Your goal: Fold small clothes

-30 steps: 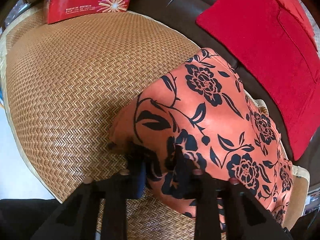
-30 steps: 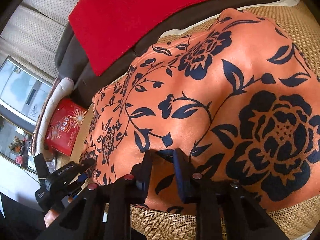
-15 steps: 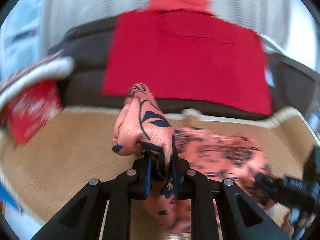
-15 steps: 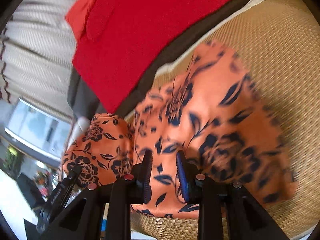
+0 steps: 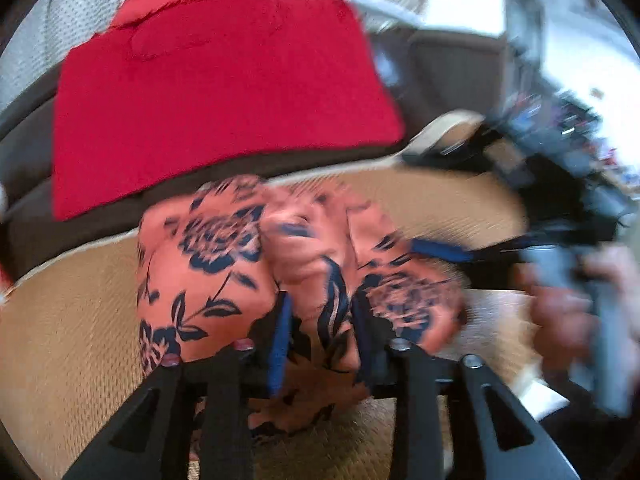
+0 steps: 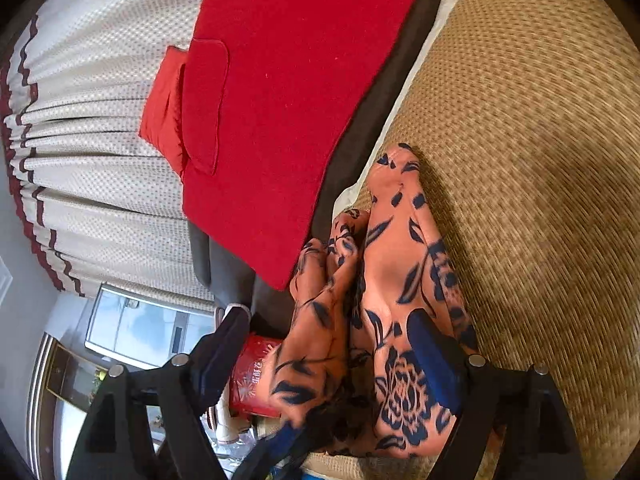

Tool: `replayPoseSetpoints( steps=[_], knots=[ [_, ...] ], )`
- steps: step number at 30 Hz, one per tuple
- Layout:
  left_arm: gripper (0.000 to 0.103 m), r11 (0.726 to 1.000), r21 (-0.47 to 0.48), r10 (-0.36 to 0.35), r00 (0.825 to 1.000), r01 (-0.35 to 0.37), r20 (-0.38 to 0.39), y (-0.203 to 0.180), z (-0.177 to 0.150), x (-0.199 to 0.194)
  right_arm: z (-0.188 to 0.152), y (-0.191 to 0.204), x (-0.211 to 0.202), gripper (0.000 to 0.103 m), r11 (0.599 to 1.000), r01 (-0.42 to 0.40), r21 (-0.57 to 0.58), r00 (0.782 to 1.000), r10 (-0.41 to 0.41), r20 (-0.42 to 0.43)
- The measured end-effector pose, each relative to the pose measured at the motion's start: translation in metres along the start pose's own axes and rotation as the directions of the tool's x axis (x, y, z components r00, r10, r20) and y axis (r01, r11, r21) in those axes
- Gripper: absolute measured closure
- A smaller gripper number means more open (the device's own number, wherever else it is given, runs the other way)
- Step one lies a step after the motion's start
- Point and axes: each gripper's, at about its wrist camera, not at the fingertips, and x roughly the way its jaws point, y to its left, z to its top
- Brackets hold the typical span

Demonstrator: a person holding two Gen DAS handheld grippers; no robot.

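— Orange floral garment [image 5: 224, 264]: bunched up over the woven straw mat [image 5: 72, 320], near the mat's far edge, just short of the dark sofa cushion [image 5: 32, 152]. Black flowers and leaves printed all over.

— And the left gripper [image 5: 320, 332]?

— Blue-padded fingers [image 5: 280, 336] closed to a narrow gap, a fold of the cloth pinched between them.

— Right gripper [image 6: 320, 360]?

— Spread wide, cloth lying loose across the gap and against the right pad [image 6: 432, 356]; nothing clamped. Seen blurred at the right of the left wrist view, too.

— Anything else?

— Red cushion [image 6: 288, 92] on the sofa beyond the mat, pale curtain [image 6: 88, 128] with dark red trim behind. Red box [image 6: 256, 384] showing between the right gripper's fingers, at the near left.

— Any writing legible?

— White characters and a starburst on the box, too small and tilted to read.
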Motion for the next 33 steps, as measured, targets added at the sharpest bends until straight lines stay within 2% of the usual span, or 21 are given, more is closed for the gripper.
replayPoseSetpoints(
  steps=[2, 3, 4, 6, 9, 12, 15, 17, 18, 19, 20, 21, 24, 27, 29, 31, 33],
  knots=[
    [0.054, 0.998, 0.023, -0.058, 0.997, 0.057, 0.055, 0.016, 0.002, -0.025, 0.004, 0.005, 0.010, 0.018, 0.999, -0.028, -0.017, 0.999, 0.028, -0.028],
    [0.051, 0.998, 0.033, -0.055, 0.995, 0.053, 0.081, 0.023, 0.003, -0.034, 0.006, 0.010, 0.017, 0.018, 0.999, -0.045, -0.026, 0.998, 0.044, -0.044],
    [0.047, 0.999, 0.037, -0.036, 0.994, 0.032, 0.107, 0.031, 0.003, -0.042, 0.008, 0.016, 0.022, 0.018, 0.998, -0.041, -0.043, 0.998, 0.039, -0.048],
    [0.047, 1.000, 0.004, 0.023, 0.992, -0.024, 0.123, 0.056, 0.004, -0.045, 0.008, 0.027, 0.035, 0.018, 0.996, 0.000, -0.086, 0.999, -0.004, -0.054],
    [0.047, 0.988, -0.111, 0.118, 0.991, -0.111, 0.058, 0.102, 0.003, -0.027, 0.011, 0.034, 0.060, 0.018, 0.986, 0.108, -0.124, 0.990, -0.117, -0.074],
    [0.047, 0.963, -0.196, 0.185, 0.982, -0.186, -0.026, 0.136, -0.009, 0.007, 0.006, 0.038, 0.086, 0.019, 0.963, 0.211, -0.168, 0.966, -0.232, -0.111],
    [0.047, 0.958, -0.241, 0.145, 0.987, -0.157, -0.066, 0.148, -0.027, 0.020, -0.006, 0.046, 0.109, 0.021, 0.936, 0.254, -0.243, 0.943, -0.295, -0.152],
    [0.047, 0.960, -0.254, 0.111, 0.992, -0.122, -0.058, 0.150, -0.027, 0.020, -0.019, 0.054, 0.120, 0.028, 0.932, 0.228, -0.281, 0.937, -0.289, -0.197],
    [0.047, 0.960, -0.255, 0.105, 0.993, -0.114, -0.047, 0.152, -0.026, 0.018, -0.025, 0.058, 0.125, 0.039, 0.923, 0.225, -0.312, 0.935, -0.295, -0.198],
    [0.047, 0.960, -0.254, 0.113, 0.993, -0.120, -0.043, 0.153, -0.026, 0.017, -0.031, 0.064, 0.129, 0.065, 0.906, 0.230, -0.354, 0.932, -0.310, -0.188],
    [0.047, 0.958, -0.256, 0.121, 0.992, -0.128, -0.045, 0.154, -0.027, 0.015, -0.037, 0.070, 0.134, 0.073, 0.879, 0.260, -0.401, 0.924, -0.347, -0.162],
    [0.047, 0.957, -0.263, 0.113, 0.992, -0.121, -0.047, 0.155, -0.029, 0.013, -0.042, 0.075, 0.136, 0.077, 0.854, 0.283, -0.436, 0.918, -0.373, -0.134],
    [0.047, 0.952, -0.290, 0.098, 0.995, -0.102, -0.029, 0.158, -0.034, 0.004, -0.053, 0.095, 0.128, 0.082, 0.809, 0.303, -0.503, 0.929, -0.368, -0.032],
    [0.047, 0.949, -0.306, 0.085, 0.996, -0.073, 0.027, 0.154, -0.037, -0.014, -0.065, 0.125, 0.095, 0.083, 0.754, 0.318, -0.574, 0.942, -0.319, 0.103],
    [0.047, 0.951, -0.303, 0.078, 0.996, -0.059, 0.050, 0.148, -0.033, -0.013, -0.069, 0.140, 0.065, 0.083, 0.713, 0.347, -0.610, 0.937, -0.279, 0.208],
    [0.047, 0.959, -0.279, 0.073, 0.996, -0.054, 0.057, 0.135, -0.032, -0.011, -0.066, 0.137, 0.041, 0.083, 0.712, 0.361, -0.602, 0.932, -0.258, 0.254],
    [0.047, 0.971, -0.229, 0.079, 0.996, -0.068, 0.038, 0.122, -0.030, 0.002, -0.056, 0.124, 0.034, 0.083, 0.713, 0.408, -0.571, 0.913, -0.323, 0.248]
  ],
)
